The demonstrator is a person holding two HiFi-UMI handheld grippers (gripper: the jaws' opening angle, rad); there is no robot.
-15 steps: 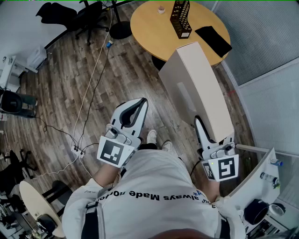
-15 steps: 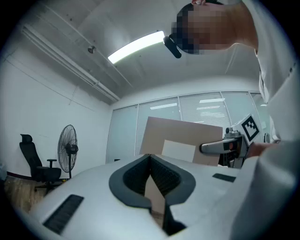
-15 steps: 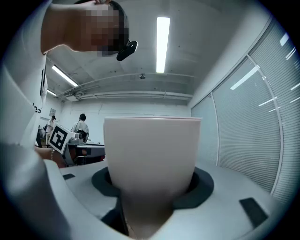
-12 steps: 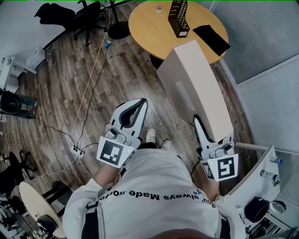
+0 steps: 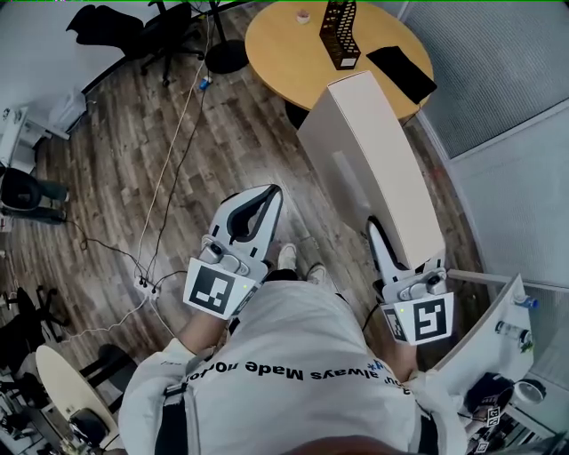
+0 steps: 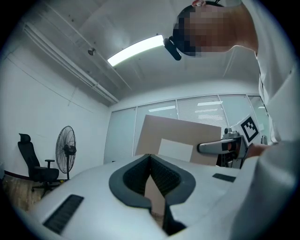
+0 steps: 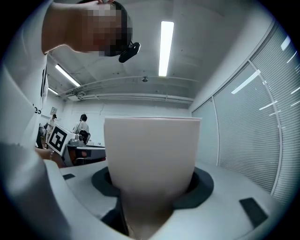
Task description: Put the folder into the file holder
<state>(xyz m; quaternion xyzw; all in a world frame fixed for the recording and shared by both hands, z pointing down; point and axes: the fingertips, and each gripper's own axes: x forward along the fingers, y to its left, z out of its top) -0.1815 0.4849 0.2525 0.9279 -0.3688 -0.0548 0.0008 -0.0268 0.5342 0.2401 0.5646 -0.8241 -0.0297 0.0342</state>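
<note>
My right gripper [image 5: 389, 242] is shut on the near end of a large beige folder [image 5: 373, 169], which stands on edge and reaches toward the round table. In the right gripper view the folder [image 7: 151, 154] fills the space between the jaws of the right gripper [image 7: 150, 190]. To the left, my left gripper [image 5: 265, 194] is shut with nothing in it; its tips meet in the left gripper view [image 6: 150, 155], where the folder [image 6: 180, 138] shows beyond. The black mesh file holder [image 5: 340, 35] stands upright on the far round wooden table [image 5: 284, 53].
A flat black item [image 5: 402, 73] lies on the table beside the file holder, and a small cup [image 5: 304, 16] sits at the far edge. Cables and a power strip [image 5: 147, 284] run over the wooden floor. Office chairs [image 5: 133, 31] stand far left. A white desk [image 5: 498, 329] is close on the right.
</note>
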